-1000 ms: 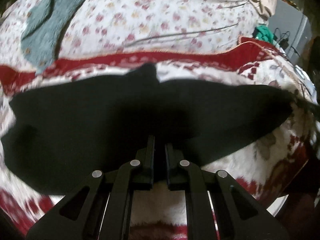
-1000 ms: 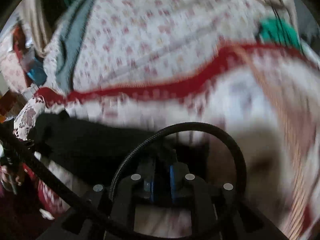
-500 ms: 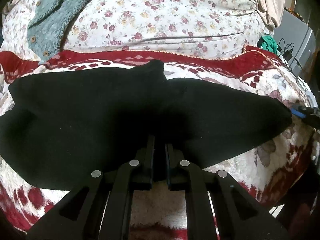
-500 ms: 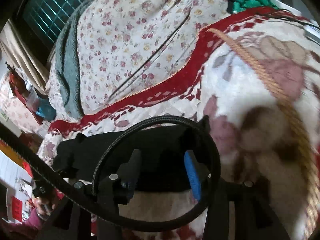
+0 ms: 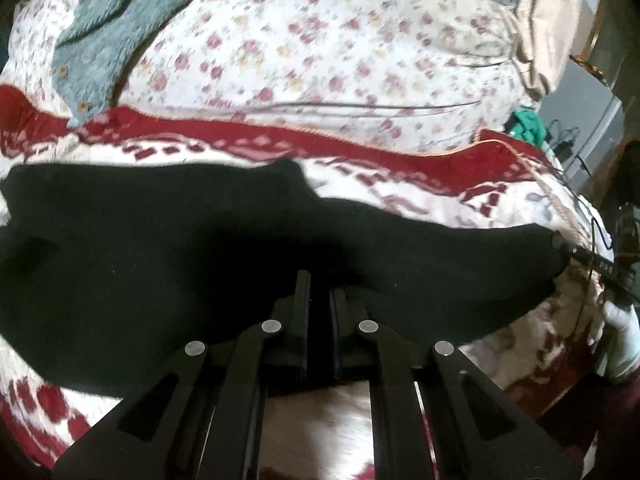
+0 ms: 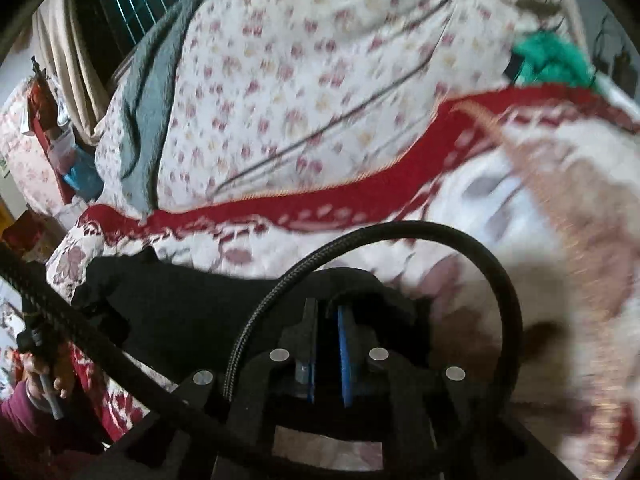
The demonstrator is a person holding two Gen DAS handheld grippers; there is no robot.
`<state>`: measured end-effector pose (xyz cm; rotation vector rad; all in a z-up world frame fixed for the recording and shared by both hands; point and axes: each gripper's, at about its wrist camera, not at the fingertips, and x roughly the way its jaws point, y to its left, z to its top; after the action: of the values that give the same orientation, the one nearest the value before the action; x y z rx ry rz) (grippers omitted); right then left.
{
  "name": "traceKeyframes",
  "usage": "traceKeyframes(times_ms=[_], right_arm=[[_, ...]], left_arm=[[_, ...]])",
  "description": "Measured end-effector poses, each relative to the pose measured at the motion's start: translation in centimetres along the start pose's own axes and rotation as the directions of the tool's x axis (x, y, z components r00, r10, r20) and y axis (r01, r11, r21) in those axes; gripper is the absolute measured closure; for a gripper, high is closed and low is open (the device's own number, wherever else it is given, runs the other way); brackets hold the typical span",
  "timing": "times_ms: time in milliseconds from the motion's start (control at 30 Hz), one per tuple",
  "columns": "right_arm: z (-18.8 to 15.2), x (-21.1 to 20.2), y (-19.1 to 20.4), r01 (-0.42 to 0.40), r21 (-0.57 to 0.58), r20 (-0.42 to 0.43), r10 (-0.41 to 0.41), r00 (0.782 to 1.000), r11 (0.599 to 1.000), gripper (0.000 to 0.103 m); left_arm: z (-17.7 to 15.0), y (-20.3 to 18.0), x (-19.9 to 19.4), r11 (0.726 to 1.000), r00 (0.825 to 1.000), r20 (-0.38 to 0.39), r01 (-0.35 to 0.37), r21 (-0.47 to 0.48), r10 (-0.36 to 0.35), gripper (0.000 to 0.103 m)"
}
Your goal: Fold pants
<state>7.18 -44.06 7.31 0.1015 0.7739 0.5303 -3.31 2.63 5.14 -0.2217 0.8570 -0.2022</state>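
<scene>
Black pants (image 5: pixel 160 260) lie spread across a red-and-white blanket (image 5: pixel 400 160) on a bed. My left gripper (image 5: pixel 320 280) is shut on their near edge, with black cloth bunched between the fingers. In the right wrist view the pants (image 6: pixel 180 304) run off to the left. There my right gripper (image 6: pixel 328 306) has its jaws closing on the right end of the pants, and the blue pads (image 6: pixel 343 344) press the black cloth. A hand (image 6: pixel 44 380) holding the left gripper shows at the far left.
A floral quilt (image 5: pixel 320 40) covers the far half of the bed, with a grey-green fleece garment (image 5: pixel 100 40) on its left and a green cloth (image 5: pixel 528 124) at its right edge. A black braided cable (image 6: pixel 400 232) loops over my right gripper. A gloved hand (image 5: pixel 620 340) is at the right.
My right gripper opened around the end of the pants and then closed on it. The left gripper stayed shut on the near edge. Both views shifted a little and are blurred.
</scene>
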Motion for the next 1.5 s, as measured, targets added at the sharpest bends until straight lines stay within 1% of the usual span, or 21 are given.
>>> traceKeyframes(times_ms=[67,133,200,233,267,333,367,400,467,533,567,633,733,767,867,1033,1067,1167,1300,1433,1500], right_arm=[[0.0,-1.1,0.2,0.052,-0.031,-0.008,-0.052,0.999,0.998,0.095],[-0.6,-1.1,0.5,0.088,-0.067,-0.043,-0.091,0.995,0.994,0.094],[-1.8,1.0,0.6,0.121,-0.084,-0.119,-0.13,0.984,0.989,0.081],[-2.3,2.2,0.6,0.149,-0.097,-0.168,-0.164,0.972,0.984,0.067],[-3.1,3.6,0.9,0.175,-0.131,-0.226,-0.201,0.953,0.976,0.067],[-3.5,3.9,2.0,0.196,-0.206,-0.216,-0.24,0.946,0.959,0.067],[-3.2,3.4,2.0,0.188,-0.188,-0.203,-0.225,0.953,0.964,0.067],[-2.8,2.9,1.8,0.181,-0.161,-0.189,-0.21,0.959,0.97,0.067],[-1.9,1.0,1.7,0.173,-0.113,-0.124,-0.186,0.975,0.978,0.065],[-1.1,-0.6,2.7,0.121,-0.109,-0.053,-0.127,0.99,0.987,0.061],[-0.8,-1.5,3.8,0.064,-0.115,-0.007,-0.065,0.998,0.991,0.052],[-0.5,-1.8,5.9,-0.045,-0.136,0.025,0.049,0.998,0.99,0.046],[-0.3,-0.1,10.6,-0.233,-0.176,0.01,0.238,0.971,0.957,0.046],[-0.4,1.2,12.8,-0.295,-0.19,-0.005,0.3,0.954,0.936,0.046],[-0.9,4.4,18.1,-0.391,-0.227,-0.067,0.386,0.92,0.892,0.046],[-1.6,9.3,27.3,-0.458,-0.365,-0.158,0.431,0.889,0.811,0.046],[-2.0,9.9,28.8,-0.466,-0.385,-0.171,0.434,0.884,0.797,0.046],[-2.7,12.8,33.2,-0.477,-0.444,-0.215,0.427,0.879,0.759,0.046],[-3.1,15.6,36.4,-0.48,-0.49,-0.247,0.412,0.877,0.728,0.046],[-3.8,17.8,38.3,-0.458,-0.53,-0.271,0.369,0.889,0.713,0.046],[-4.1,18.9,38.4,-0.477,-0.511,-0.308,0.366,0.878,0.715,0.046]], left_arm=[[-0.7,-1.1,-1.1,1.0,1.0,0.015,-0.004,0.011,0.003,0.096],[-2.0,-1.4,-1.1,0.998,0.998,0.014,-0.056,0.002,0.056,0.096],[-3.5,-0.6,0.4,0.993,0.993,-0.037,-0.11,-0.044,0.108,0.093],[-4.1,-0.1,1.1,0.991,0.991,-0.076,-0.115,-0.064,0.11,0.092],[-4.6,0.2,0.8,0.992,0.995,-0.055,-0.092,-0.083,0.087,0.092],[-4.5,0.2,-0.3,0.994,0.995,-0.056,-0.084,-0.069,0.081,0.082],[-4.4,0.4,-1.0,0.995,0.996,-0.068,-0.068,-0.074,0.063,0.068],[-4.4,0.9,-1.8,0.995,0.997,-0.064,-0.047,-0.092,0.041,0.06],[-4.4,2.0,-3.6,0.992,0.998,-0.037,-0.047,-0.119,0.042,0.06],[-4.3,3.8,-5.1,0.984,0.997,-0.016,-0.079,-0.161,0.078,0.06],[-4.1,5.3,-6.0,0.975,0.996,-0.01,-0.093,-0.204,0.092,0.06],[-3.7,8.1,-7.1,0.952,0.994,-0.003,-0.106,-0.286,0.109,0.06],[-2.9,11.9,-8.2,0.913,0.988,0.006,-0.142,-0.383,0.156,0.057],[-2.6,12.9,-8.5,0.901,0.986,0.004,-0.152,-0.407,0.168,0.056],[-1.7,15.7,-8.9,0.872,0.979,0.004,-0.181,-0.455,0.205,0.056],[0.0,18.8,-9.1,0.854,0.974,0.014,-0.193,-0.484,0.228,0.05],[0.3,19.6,-8.8,0.85,0.973,0.011,-0.196,-0.489,0.231,0.045],[1.3,21.3,-7.4,0.834,0.976,-0.019,-0.195,-0.516,0.217,0.044],[2.7,23.0,-6.1,0.83,0.977,-0.03,-0.195,-0.523,0.211,0.044],[3.6,24.3,-4.0,0.823,0.984,-0.064,-0.175,-0.54,0.167,0.044],[4.0,24.6,-3.2,0.82,0.985,-0.073,-0.172,-0.545,0.158,0.044]])
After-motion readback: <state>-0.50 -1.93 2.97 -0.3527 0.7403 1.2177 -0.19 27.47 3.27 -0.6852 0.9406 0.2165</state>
